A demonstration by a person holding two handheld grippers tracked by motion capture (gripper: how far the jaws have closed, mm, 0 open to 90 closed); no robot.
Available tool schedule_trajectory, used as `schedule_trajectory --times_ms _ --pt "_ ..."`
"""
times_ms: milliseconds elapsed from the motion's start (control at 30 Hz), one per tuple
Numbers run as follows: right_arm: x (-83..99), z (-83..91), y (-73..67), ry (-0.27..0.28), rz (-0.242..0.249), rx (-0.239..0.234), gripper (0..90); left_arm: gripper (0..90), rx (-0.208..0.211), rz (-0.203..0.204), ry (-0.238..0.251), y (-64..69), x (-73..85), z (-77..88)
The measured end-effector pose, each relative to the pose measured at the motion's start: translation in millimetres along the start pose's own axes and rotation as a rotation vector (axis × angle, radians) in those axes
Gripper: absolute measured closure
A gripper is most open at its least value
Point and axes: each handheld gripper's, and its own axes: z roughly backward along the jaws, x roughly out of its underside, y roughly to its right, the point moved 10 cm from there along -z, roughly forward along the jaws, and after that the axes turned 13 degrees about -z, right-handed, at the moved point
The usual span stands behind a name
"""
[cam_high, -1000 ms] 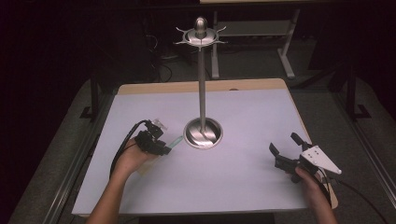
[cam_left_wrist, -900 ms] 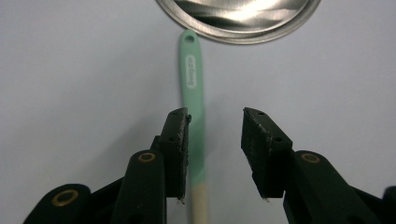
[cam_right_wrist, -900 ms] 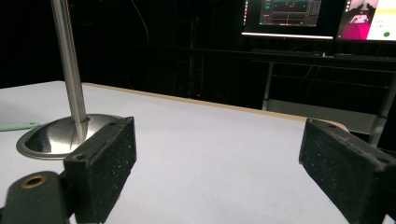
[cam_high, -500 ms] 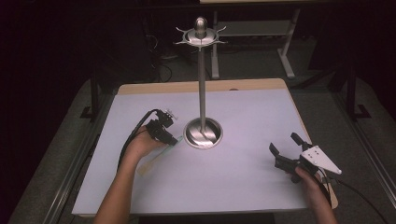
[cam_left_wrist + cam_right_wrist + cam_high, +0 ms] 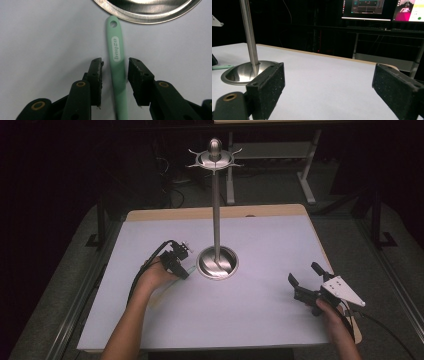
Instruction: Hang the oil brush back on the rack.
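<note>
A mint-green utensil handle (image 5: pixel 116 50) with a hole at its tip lies flat on the white table, pointing at the steel stand's round base (image 5: pixel 147 10). My left gripper (image 5: pixel 115 62) is open and straddles the handle, with a gap on each side. In the high view the left gripper (image 5: pixel 184 269) sits just left of the base (image 5: pixel 217 262). A thin pole (image 5: pixel 216 210) rises from the base to a crown of hooks (image 5: pixel 215 157). My right gripper (image 5: pixel 303 272) is open and holds nothing, low over the table's front right. The rest of the utensil is hidden.
The white table top (image 5: pixel 260 240) has a wooden back edge (image 5: pixel 215 212). In the right gripper view, the stand's base (image 5: pixel 244 71) and the green handle (image 5: pixel 222 67) lie at the left, and lit monitors (image 5: pixel 384 8) stand beyond the table.
My left gripper has moved forward and right towards the stand's base and now sits down over the green handle. The right gripper has not moved.
</note>
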Motion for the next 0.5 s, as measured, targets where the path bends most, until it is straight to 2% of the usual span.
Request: schedule_trajectory --times_ms 133,333,500 --pt "0.0 0.0 0.1 0.0 0.0 0.0 10.4 64.9 -0.004 0.007 -0.01 0.3 -0.9 -0.2" --pt "0.2 0.2 0.4 -0.004 0.001 0.0 10.4 66.8 -0.005 0.005 -0.05 -0.2 -3.6 -1.7" --pt "-0.1 -0.1 0.5 0.0 -0.002 0.0 10.4 71.8 -0.006 0.007 -0.073 1.8 -6.0 -2.2"
